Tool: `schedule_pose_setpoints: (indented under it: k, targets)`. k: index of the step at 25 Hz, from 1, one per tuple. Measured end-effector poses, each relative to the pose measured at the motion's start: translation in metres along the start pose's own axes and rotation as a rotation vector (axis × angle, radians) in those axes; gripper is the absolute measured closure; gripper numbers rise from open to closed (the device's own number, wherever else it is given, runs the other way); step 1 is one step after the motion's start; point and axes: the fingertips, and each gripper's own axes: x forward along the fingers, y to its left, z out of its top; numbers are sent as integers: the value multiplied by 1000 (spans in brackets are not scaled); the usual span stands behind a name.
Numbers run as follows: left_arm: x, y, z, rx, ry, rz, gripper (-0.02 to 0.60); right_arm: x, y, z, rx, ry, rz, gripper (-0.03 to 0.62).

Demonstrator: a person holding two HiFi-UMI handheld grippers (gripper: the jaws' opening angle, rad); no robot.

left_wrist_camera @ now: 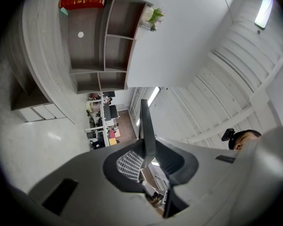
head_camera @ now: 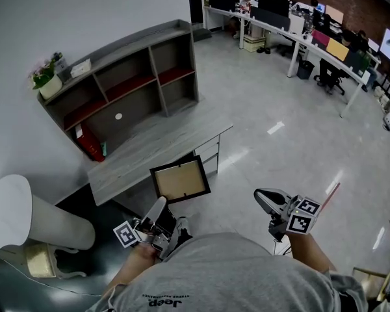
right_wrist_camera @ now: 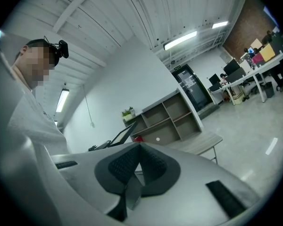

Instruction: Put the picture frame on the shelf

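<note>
The picture frame, dark-edged with a tan backing, hangs in the air just in front of the grey table's near edge. My left gripper is shut on its lower left corner. In the left gripper view the frame shows edge-on as a thin dark bar clamped between the pads. The grey open shelf stands on the back of the table against the white wall, well beyond the frame. My right gripper is to the right of the frame, apart from it, shut with nothing in it; its pads meet at the tips.
The grey table lies between me and the shelf. A potted plant sits on the shelf top at the left, and a red item leans in its lower left bay. A white chair stands at the left. Office desks run along the far right.
</note>
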Motion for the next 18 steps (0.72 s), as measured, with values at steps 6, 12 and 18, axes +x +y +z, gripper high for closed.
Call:
schedule_pose_setpoints:
  k: [6, 12, 18]
  targets:
    - [28, 48, 72, -30, 41, -20, 494, 80, -30, 17, -16, -11, -33, 577]
    - [68, 84, 153, -42, 103, -39, 494, 170, -54, 43, -21, -13, -46, 577]
    - [96, 124, 222, -72, 123, -43, 494, 250, -75, 63, -32, 13, -55, 577]
